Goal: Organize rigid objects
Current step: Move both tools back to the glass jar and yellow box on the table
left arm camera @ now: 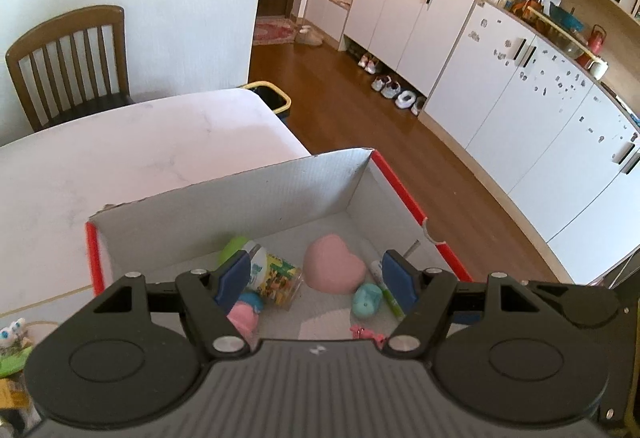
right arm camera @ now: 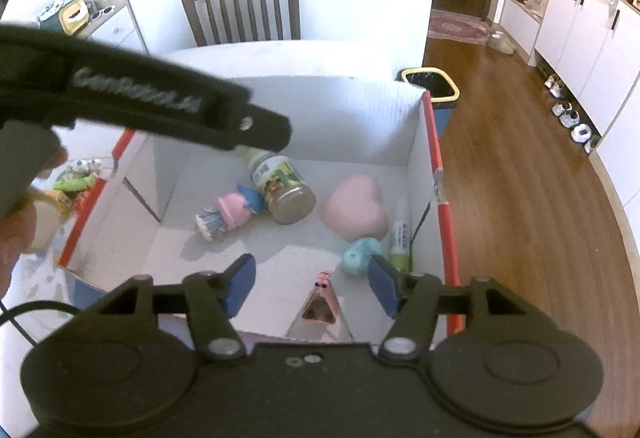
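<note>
A white cardboard box with a red rim (left arm camera: 400, 189) (right arm camera: 434, 141) stands on the table. It holds a pink heart-shaped case (left arm camera: 332, 270) (right arm camera: 356, 211), a labelled jar lying on its side (left arm camera: 280, 278) (right arm camera: 284, 189), a pink and blue doll (right arm camera: 228, 211), a teal toy (left arm camera: 367, 300) (right arm camera: 358, 256), a green-capped tube (right arm camera: 401, 238) and a pink triangular piece (right arm camera: 322, 298). My left gripper (left arm camera: 315, 258) hangs open above the box, nothing between its pads. My right gripper (right arm camera: 311, 264) is open over the near end, the pink triangular piece below it, untouched.
The left gripper's black body (right arm camera: 160, 97) crosses the right wrist view over the box. Small toys (right arm camera: 76, 181) lie left of the box. Beyond the pale table (left arm camera: 140, 149) are a wooden chair (left arm camera: 68, 65) and a yellow-rimmed bin (left arm camera: 272, 97). Wooden floor and white cabinets lie to the right.
</note>
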A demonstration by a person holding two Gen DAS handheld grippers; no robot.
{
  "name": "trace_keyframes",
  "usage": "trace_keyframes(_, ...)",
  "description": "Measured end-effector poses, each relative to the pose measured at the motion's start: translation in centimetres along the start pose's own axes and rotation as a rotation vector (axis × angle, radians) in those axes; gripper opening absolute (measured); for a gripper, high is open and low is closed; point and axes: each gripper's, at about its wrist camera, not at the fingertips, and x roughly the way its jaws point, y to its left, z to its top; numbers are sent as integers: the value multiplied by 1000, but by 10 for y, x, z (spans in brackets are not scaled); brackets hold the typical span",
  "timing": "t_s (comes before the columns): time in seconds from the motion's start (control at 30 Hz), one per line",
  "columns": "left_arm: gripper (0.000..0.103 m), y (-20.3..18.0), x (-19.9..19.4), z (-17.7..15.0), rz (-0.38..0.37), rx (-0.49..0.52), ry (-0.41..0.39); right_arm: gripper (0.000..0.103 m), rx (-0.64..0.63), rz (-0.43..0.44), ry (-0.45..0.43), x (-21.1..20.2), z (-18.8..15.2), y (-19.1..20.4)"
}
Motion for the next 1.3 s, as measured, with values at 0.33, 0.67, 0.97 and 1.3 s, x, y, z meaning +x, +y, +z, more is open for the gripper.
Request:
trace_keyframes(0.33,72,11,-51,-23,53,9,-74,68,8,-1,-49,-30,-8,19)
trace_keyframes(0.67,78,37,-95,-54,69,5,-137,84,-3,-16,-134,-55,-18,52)
trace_keyframes(0.97,83,67,-131,-86,64,-8,-160,89,26,-12,-226,-72,-36,82)
trace_keyframes(1.3,92,116,-166,-119,52,-29,-168,98,45,58,-266,-80,-55,137)
